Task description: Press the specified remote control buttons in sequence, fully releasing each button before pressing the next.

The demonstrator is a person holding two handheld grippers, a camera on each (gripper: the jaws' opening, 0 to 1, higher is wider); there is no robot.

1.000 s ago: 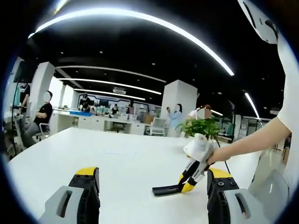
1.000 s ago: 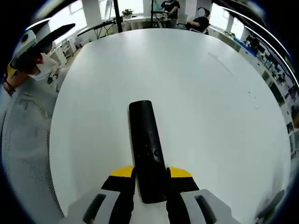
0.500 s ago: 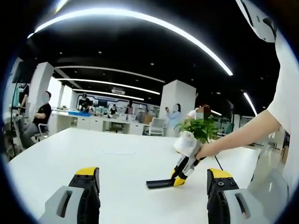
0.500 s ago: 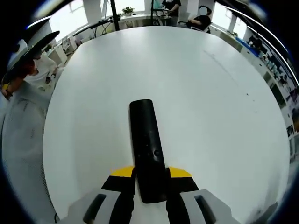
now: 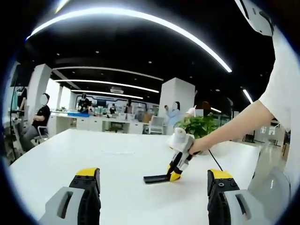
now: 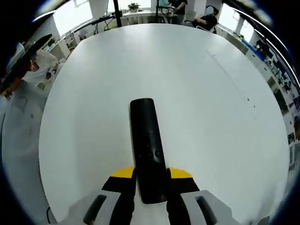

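1. Remote control (image 6: 148,145): black, slim, lying lengthwise between the jaws of the right tool (image 6: 150,180) in the right gripper view. Its near end is pinched between the two yellow-tipped jaws; its far end projects over the white worktop (image 6: 197,93). Button markings are too faint to read; one small round mark shows near mid-length.
2. Left gripper view, left portion: seated and standing people at far desks, small and indistinct. The white worktop (image 5: 93,154) runs toward them.
3. Left tool (image 5: 152,187): jaws spread wide apart, nothing between them. Only the yellow-capped jaw tips and grey bodies show, cut off at the lower edge.
4. Left gripper view, centre right: the right tool (image 5: 174,169) enters from the right, held by a hand (image 5: 194,146), with the remote control (image 5: 155,178) sticking out leftward, low over the worktop. Whether the remote touches the surface cannot be determined.
5. Behind that hand, a green potted plant (image 5: 199,125), partly hidden by it.
6. Right gripper view, left edge: a person's pale clothing and a dark object, distorted by the lens and cut off; identity unclear.
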